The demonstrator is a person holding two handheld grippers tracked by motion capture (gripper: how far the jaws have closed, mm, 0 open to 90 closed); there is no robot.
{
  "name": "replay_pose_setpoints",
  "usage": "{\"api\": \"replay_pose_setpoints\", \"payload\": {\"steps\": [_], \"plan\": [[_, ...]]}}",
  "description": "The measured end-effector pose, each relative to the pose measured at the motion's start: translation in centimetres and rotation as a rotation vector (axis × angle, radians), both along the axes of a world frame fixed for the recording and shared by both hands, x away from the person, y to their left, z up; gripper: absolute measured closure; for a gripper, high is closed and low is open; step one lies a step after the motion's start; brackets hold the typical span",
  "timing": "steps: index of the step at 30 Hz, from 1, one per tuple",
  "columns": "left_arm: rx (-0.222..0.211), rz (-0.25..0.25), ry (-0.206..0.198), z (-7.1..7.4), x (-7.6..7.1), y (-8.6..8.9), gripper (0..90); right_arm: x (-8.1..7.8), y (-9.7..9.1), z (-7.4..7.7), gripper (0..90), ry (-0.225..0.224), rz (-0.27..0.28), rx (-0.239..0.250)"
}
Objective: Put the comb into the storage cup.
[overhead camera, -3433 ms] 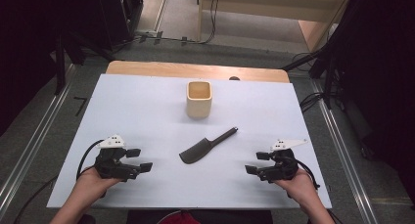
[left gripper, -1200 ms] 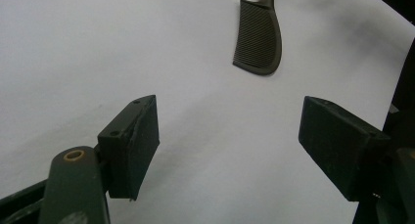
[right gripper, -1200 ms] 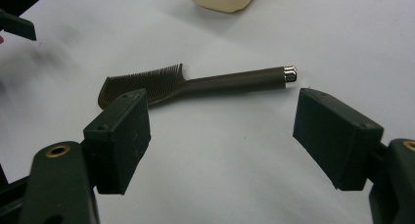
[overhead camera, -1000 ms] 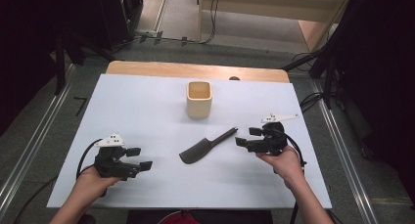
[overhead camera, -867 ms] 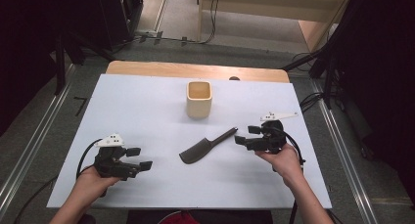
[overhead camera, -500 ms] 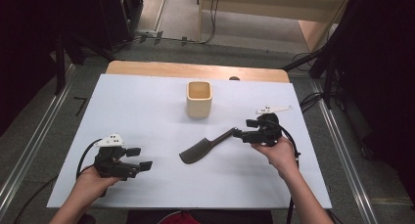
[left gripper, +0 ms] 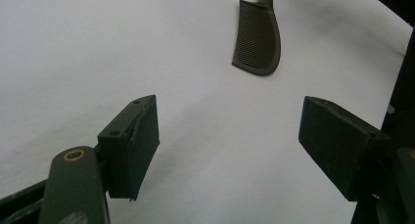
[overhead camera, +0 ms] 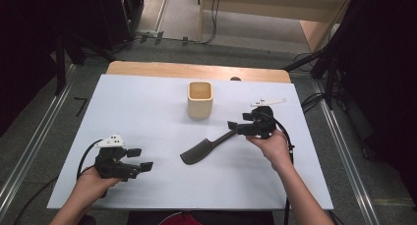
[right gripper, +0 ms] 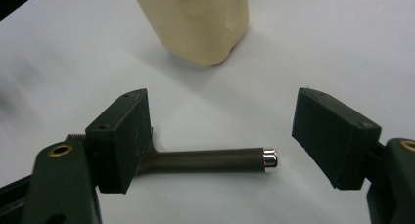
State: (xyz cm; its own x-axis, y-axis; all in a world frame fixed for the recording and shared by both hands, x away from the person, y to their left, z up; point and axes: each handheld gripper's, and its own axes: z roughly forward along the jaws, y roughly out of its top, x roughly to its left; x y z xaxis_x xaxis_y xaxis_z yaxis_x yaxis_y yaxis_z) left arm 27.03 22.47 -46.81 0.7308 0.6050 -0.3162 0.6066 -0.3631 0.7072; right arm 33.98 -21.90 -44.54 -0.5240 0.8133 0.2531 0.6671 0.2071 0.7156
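Grey spatula handle (right gripper: 215, 160) between open hand-held gripper (right gripper: 220, 136) jaws

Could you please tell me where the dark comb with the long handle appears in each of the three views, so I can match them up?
High view: the comb lies at table centre, its handle toward the right gripper.
Left gripper view: top centre, toothed head.
Right gripper view: its handle lies between open jaws.
Shared landmark: the white table top.
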Motion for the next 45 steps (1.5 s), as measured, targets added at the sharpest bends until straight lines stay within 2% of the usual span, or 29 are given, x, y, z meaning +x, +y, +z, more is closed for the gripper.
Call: {"api": "replay_pose_setpoints", "payload": {"steps": [10,15,18,32,35,39,40,41,42,43,45], "plan": [[-0.001,0.002,-0.001,0.0,0.0,0.1,24.4,1.4,0.8,0.1,21.2,-0.005,-0.013,0.004],[-0.001,0.002,0.000,0.0,0.0,0.1,24.4,2.4,1.2,-0.2,21.6,-0.003,-0.010,-0.021],[-0.002,0.001,0.001,0.0,0.0,0.1,24.4,2.7,1.4,-0.5,22.5,-0.001,-0.015,-0.016],[-0.003,0.005,0.001,0.0,0.0,0.1,24.4,3.0,1.8,-1.4,24.4,0.016,-0.022,-0.042],[-0.002,0.003,0.001,0.0,0.0,0.1,24.4,3.1,1.7,-1.7,29.4,0.019,-0.029,-0.043],[-0.005,0.006,0.000,0.0,0.0,0.1,24.4,3.5,1.6,-2.2,47.1,0.025,-0.023,-0.033],[-0.005,0.006,0.000,0.0,0.0,0.1,24.4,3.6,1.6,-2.4,54.7,0.026,-0.021,-0.031],[-0.004,0.006,0.000,0.0,0.0,0.1,24.4,3.6,1.6,-2.4,54.7,0.026,-0.021,-0.031],[-0.006,0.006,0.000,0.0,0.0,0.1,24.4,3.5,1.5,-2.6,61.0,0.024,-0.024,-0.029],[-0.008,0.007,0.001,0.0,0.0,0.1,24.4,3.4,1.5,-2.8,63.7,0.028,-0.022,-0.028],[-0.011,0.004,0.001,0.1,0.0,0.1,24.4,3.1,1.4,-3.2,76.3,0.022,-0.029,-0.057]]}}
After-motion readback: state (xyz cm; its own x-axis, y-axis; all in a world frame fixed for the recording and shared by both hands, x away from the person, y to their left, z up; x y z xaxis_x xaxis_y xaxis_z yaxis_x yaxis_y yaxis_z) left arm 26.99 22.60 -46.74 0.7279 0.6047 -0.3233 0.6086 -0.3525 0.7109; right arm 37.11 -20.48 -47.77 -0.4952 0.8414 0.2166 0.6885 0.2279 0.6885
